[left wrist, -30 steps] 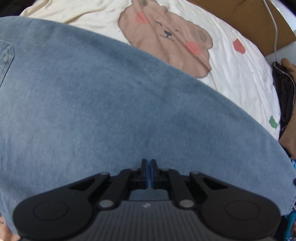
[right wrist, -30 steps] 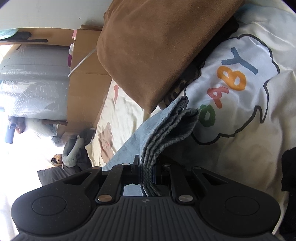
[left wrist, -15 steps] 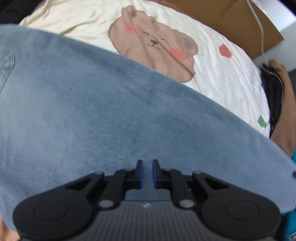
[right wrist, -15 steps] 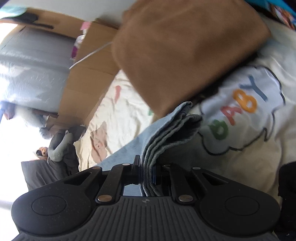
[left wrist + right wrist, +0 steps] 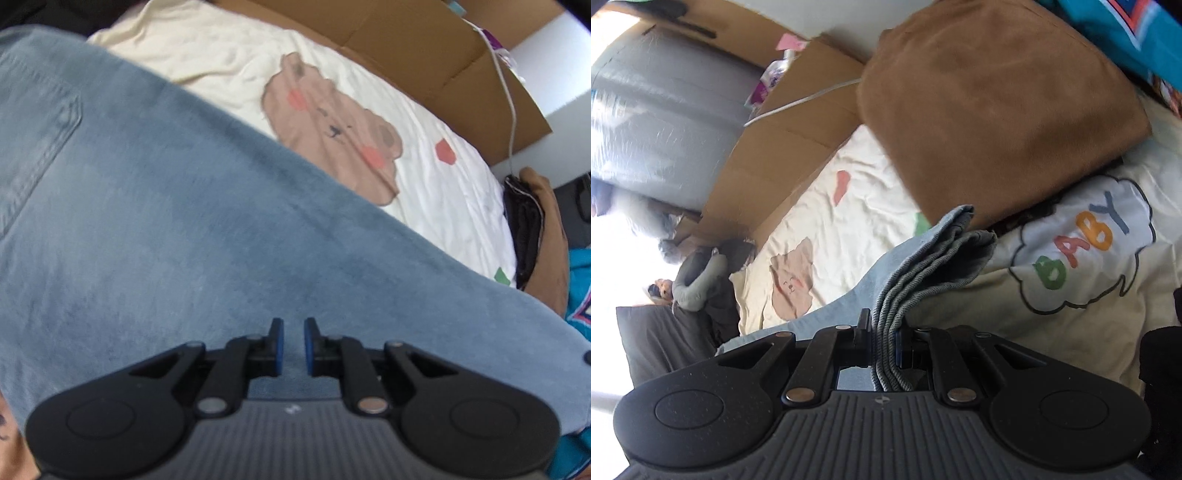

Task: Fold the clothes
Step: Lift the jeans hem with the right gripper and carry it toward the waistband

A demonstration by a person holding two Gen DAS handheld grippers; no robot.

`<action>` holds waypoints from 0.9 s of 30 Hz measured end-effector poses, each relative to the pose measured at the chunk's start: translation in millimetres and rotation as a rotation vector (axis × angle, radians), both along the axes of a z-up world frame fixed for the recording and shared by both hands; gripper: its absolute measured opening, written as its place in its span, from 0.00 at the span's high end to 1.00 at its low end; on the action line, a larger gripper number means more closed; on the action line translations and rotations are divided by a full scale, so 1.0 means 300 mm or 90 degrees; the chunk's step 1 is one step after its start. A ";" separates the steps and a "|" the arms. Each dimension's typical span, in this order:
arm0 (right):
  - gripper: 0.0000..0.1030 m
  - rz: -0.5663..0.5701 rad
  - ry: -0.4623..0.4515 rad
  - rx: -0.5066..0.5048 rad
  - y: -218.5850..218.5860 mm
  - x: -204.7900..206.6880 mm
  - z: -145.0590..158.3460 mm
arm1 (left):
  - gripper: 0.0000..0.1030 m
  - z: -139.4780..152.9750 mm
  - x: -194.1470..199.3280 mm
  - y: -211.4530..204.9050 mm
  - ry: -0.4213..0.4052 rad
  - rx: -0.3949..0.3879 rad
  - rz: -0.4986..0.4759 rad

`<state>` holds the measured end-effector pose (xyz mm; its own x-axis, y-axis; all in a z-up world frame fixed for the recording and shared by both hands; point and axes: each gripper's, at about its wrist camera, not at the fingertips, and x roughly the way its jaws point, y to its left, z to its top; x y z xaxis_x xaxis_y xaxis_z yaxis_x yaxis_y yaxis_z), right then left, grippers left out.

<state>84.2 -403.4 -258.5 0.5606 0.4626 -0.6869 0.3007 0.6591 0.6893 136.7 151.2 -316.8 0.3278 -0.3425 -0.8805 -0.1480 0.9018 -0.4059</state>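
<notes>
The right gripper (image 5: 884, 341) pinched bunched layers of the blue denim garment (image 5: 934, 254); the left gripper (image 5: 293, 345), slightly parted, held nothing — layers could slip and unfold.

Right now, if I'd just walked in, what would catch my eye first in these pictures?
Probably the big blue denim garment spread across the bed and filling most of the left view. Next, the right tongs pinching a bunched, layered edge of that denim, while the left tongs hover slightly parted over it, gripping nothing. Behind lies a cream bedsheet printed with a blushing brown bear, with a folded brown garment at its far end.
</notes>
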 end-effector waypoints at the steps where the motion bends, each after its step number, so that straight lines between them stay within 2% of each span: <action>1: 0.91 0.008 -0.001 -0.007 0.016 0.006 0.027 | 0.89 -0.009 -0.012 0.006 0.000 -0.007 0.009; 6: 0.91 0.042 0.001 -0.050 0.096 0.062 0.182 | 0.89 -0.053 -0.079 0.045 0.011 -0.062 0.072; 10: 0.91 0.074 -0.005 -0.068 0.163 0.132 0.322 | 0.89 -0.053 -0.079 0.071 -0.006 -0.062 0.079; 14: 0.91 0.112 -0.004 -0.095 0.243 0.191 0.458 | 0.89 -0.046 -0.078 0.114 -0.025 -0.089 0.113; 21: 0.91 0.173 -0.042 -0.133 0.490 0.261 0.689 | 0.89 -0.008 -0.088 0.171 -0.061 -0.088 0.145; 27: 0.91 0.231 -0.072 -0.145 0.728 0.319 0.815 | 0.89 0.033 -0.106 0.287 -0.098 -0.103 0.208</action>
